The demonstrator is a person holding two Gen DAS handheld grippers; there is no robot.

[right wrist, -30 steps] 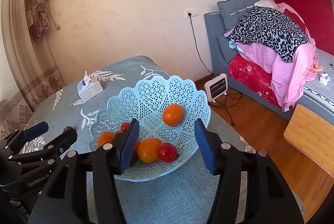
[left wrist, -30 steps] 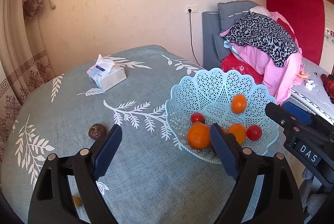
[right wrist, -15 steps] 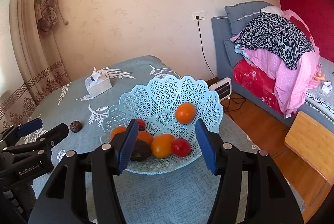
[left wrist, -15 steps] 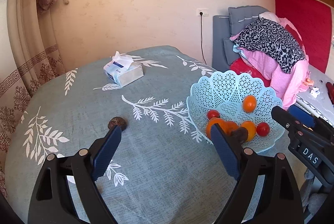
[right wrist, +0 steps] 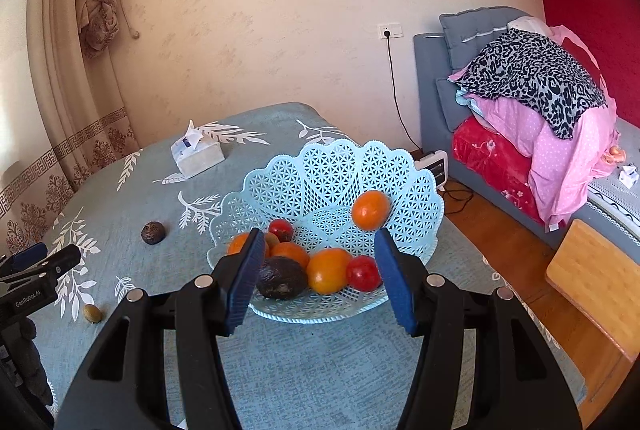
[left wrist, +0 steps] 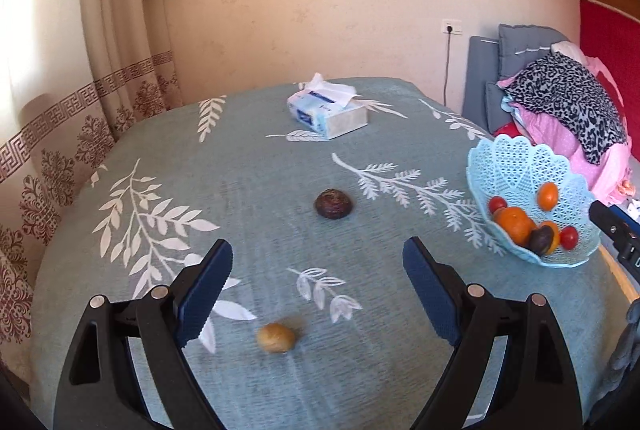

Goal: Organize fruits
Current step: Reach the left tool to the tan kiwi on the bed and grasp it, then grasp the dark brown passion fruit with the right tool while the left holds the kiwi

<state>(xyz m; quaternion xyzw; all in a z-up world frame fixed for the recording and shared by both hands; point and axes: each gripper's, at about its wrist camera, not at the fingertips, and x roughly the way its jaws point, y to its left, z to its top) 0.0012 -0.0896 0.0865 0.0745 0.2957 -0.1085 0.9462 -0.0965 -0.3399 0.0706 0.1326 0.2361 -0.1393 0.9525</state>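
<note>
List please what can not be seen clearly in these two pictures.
- Basket: in the right wrist view the right claw covers part of the fruit pile, so the fruit count is unsure.
- Small brown fruit: blurred in the left wrist view, its kind is unclear.
- Tissue box: print too small to read.
- Left claw: open, empty.

Surface materials and finishes on the table.
Matt woven cloth (left wrist: 260, 181) covered the table; at 3 o'clock stood a glossy openwork plastic basket (right wrist: 332, 173) of smooth-skinned tomatoes (right wrist: 362, 273) and a rough avocado (right wrist: 281, 278). At 12 o'clock lay a soft paper tissue pack (left wrist: 328, 111). Gripper pads (left wrist: 204, 290) looked ribbed, matt.
</note>
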